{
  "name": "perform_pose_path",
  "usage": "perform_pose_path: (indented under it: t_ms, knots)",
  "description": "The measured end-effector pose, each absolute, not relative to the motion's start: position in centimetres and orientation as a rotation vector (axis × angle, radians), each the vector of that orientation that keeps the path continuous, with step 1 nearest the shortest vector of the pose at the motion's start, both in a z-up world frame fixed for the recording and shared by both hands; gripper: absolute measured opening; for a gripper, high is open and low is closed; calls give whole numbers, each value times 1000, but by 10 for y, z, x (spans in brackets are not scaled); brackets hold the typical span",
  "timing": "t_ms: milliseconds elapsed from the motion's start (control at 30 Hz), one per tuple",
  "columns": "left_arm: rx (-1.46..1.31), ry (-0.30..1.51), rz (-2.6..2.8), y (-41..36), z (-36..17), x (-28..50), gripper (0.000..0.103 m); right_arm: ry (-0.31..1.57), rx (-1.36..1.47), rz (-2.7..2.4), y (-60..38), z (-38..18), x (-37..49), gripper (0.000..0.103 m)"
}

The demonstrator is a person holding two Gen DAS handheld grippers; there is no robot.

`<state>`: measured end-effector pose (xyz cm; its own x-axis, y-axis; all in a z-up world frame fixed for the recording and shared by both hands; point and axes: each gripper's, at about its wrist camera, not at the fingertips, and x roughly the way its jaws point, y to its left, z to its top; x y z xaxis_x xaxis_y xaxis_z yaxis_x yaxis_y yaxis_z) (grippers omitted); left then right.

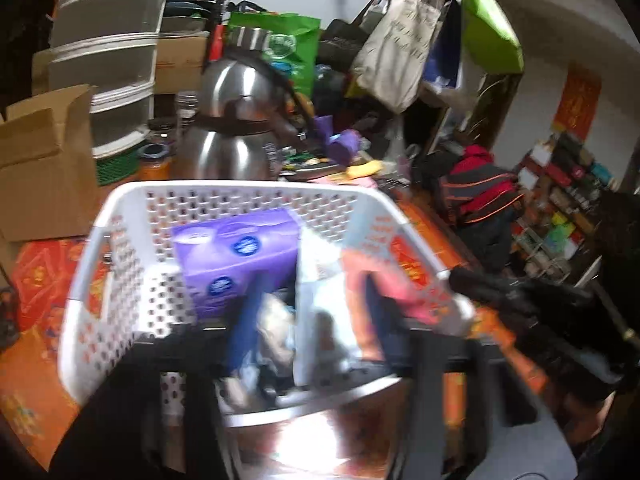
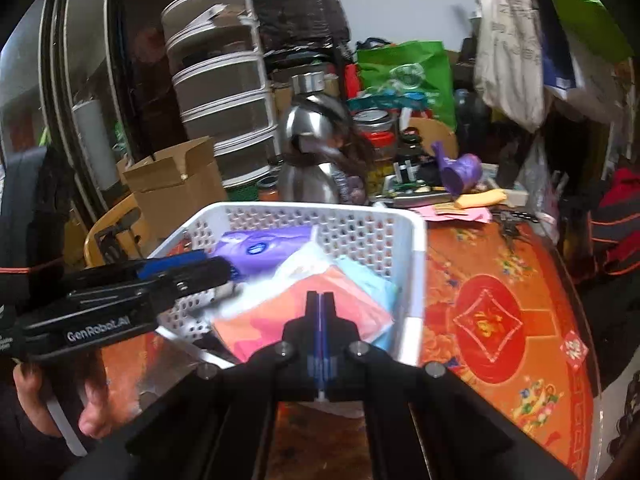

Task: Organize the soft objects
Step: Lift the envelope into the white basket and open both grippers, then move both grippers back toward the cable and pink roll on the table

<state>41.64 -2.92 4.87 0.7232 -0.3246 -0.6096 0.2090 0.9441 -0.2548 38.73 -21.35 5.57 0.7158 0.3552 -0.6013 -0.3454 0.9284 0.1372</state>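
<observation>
A white perforated basket (image 1: 240, 192) (image 2: 418, 240) sits on the red-orange tablecloth. It holds a purple tissue pack (image 1: 236, 256) (image 2: 260, 250), an orange-pink packet (image 1: 360, 280) (image 2: 280, 316), a light blue packet (image 2: 368, 280) and a white packet (image 1: 320, 288). My left gripper (image 1: 304, 360) is open, its blurred fingers spread wide at the basket's near side; from the right wrist it shows at the basket's left wall (image 2: 216, 272). My right gripper (image 2: 320, 296) is shut with nothing between its fingers, hovering over the orange-pink packet; in the left wrist view it (image 1: 456, 276) reaches over the basket's right rim.
Behind the basket stand a steel kettle (image 1: 236, 120) (image 2: 316, 152), a cardboard box (image 1: 44, 168) (image 2: 176, 188) and stacked drawers (image 1: 108, 60). Small clutter and a purple object (image 2: 460, 172) lie at the back right. Bags (image 1: 400, 48) hang overhead. Bare tablecloth (image 2: 492, 320) lies right of the basket.
</observation>
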Motion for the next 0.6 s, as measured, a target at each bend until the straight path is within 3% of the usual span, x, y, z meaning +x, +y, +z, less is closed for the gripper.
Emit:
perform_pose_path:
  t_ms: [100, 233, 500, 600]
  knots:
    - [-136, 697, -276, -32, 43, 414, 78, 698, 46, 389, -219, 50, 392, 5]
    - [-124, 694, -281, -35, 40, 410, 78, 692, 53, 389, -217, 48, 386, 31]
    - [-133, 675, -284, -21, 45, 378, 78, 697, 66, 398, -220, 48, 368, 33]
    - [-120, 685, -247, -9, 44, 356, 79, 682, 66, 382, -223, 47, 347, 44]
